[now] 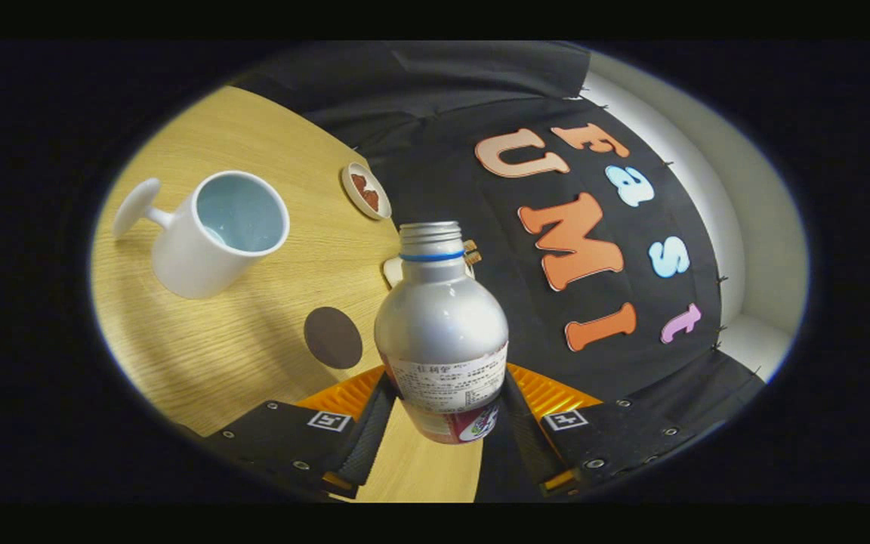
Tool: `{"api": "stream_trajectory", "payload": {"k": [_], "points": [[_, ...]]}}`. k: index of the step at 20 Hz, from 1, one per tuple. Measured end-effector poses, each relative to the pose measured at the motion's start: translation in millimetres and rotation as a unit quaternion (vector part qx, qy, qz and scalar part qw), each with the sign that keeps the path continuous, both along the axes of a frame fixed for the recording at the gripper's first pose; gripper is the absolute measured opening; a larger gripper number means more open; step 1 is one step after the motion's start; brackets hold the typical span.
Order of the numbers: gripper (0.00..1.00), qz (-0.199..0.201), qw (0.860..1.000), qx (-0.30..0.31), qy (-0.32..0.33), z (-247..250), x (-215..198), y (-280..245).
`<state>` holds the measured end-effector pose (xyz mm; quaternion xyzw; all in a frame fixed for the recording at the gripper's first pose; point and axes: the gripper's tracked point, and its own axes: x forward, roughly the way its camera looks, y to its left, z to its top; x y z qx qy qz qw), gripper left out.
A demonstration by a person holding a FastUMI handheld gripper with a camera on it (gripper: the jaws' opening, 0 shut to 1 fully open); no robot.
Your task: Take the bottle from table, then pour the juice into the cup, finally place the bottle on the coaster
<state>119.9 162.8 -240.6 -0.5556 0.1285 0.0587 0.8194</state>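
Observation:
A silver bottle (441,325) with an open threaded neck, a blue ring and a paper label sits between my two fingers, and my gripper (444,423) is shut on the bottle's lower body. The view is rolled, so bottle and table appear tilted. A white mug (212,234) with a pale blue inside stands on the wooden table (201,355), beyond the fingers and to the left of the bottle. A dark round coaster (333,338) lies flat on the table between the mug and the bottle, just ahead of my left finger.
A small white dish (365,190) holding something reddish-brown lies near the table's far edge, beyond the mug. A pale object (393,270) pokes out from behind the bottle's neck. The black cloth wall hangs behind the table, with a white wall past it.

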Motion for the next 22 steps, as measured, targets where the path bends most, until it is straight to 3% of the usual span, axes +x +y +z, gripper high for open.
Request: {"api": "stream_trajectory", "payload": {"k": [13, 22], "points": [[0.77, 0.052, 0.992, -0.109, -0.019, 9.7, 3.7, 22.3], [0.77, 0.080, 0.980, -0.179, -0.030, 18.4, 3.8, 34.9]]}}
